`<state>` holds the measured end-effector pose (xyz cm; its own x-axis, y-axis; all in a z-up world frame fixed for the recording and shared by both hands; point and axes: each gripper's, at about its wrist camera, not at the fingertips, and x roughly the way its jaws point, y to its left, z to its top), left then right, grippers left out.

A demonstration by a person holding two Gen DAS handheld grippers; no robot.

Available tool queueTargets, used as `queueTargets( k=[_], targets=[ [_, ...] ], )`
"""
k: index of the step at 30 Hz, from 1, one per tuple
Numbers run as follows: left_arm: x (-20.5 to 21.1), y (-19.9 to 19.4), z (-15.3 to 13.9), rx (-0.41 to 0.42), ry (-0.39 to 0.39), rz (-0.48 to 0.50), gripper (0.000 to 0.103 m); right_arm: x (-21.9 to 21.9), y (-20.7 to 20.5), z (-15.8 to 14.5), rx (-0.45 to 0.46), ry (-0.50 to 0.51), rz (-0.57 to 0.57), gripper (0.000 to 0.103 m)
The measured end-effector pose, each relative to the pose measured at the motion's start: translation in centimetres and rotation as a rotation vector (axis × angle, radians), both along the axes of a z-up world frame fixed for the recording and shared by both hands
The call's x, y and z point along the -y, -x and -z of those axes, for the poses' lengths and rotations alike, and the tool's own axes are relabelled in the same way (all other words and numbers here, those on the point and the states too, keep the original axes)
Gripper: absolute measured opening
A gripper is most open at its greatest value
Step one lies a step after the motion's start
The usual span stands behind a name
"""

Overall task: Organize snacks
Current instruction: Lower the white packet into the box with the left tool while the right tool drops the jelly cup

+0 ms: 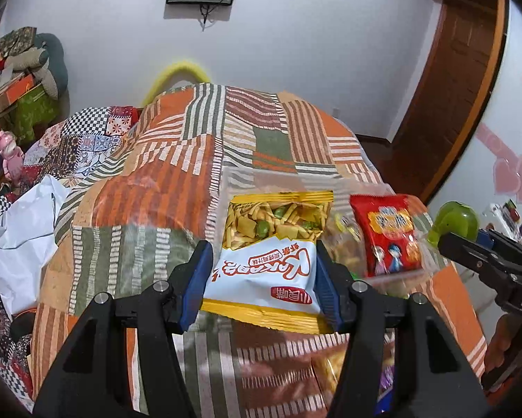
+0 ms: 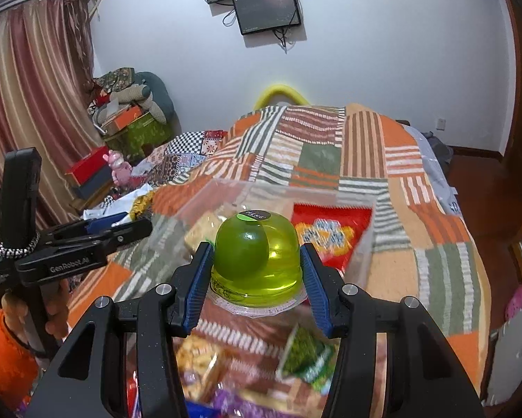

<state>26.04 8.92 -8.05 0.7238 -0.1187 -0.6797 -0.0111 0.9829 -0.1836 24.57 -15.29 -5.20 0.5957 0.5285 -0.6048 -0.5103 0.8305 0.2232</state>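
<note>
Over the bed: patchwork blanket in orange, green and striped squares, clear plastic box resting on it
Snack bag: white and yellow, window showing sticks and green peas, held above the blanket
Left hand-held gripper: partly closed, blue pads pressing the bag's sides, angled downward
Jelly cup: translucent green dome, black label on top
Right hand-held gripper: clamped on the cup, tilted down, before the box
Red packet: lying inside the box

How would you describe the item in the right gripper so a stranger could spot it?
Start at the patchwork bedspread, then the clear box lying on it. Just in front, the right gripper is shut on a green jelly cup: a see-through dome, unlike the flat printed packets around it.
</note>
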Motion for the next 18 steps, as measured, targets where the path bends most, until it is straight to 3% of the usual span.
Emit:
queueTargets(
  k=[9, 18],
  targets=[
    [-0.9, -3.6, 1.5, -0.05, 0.029, -0.019, 0.056, -4.6, -3.2, 0.8, -0.015, 0.036, -0.038, 0.047],
    [-1.1, -5.9, 3.5, -0.086, 0.021, -0.027, 0.056, -6.0, -6.5, 2.7, -0.078, 0.074, -0.03, 0.047]
  ],
)
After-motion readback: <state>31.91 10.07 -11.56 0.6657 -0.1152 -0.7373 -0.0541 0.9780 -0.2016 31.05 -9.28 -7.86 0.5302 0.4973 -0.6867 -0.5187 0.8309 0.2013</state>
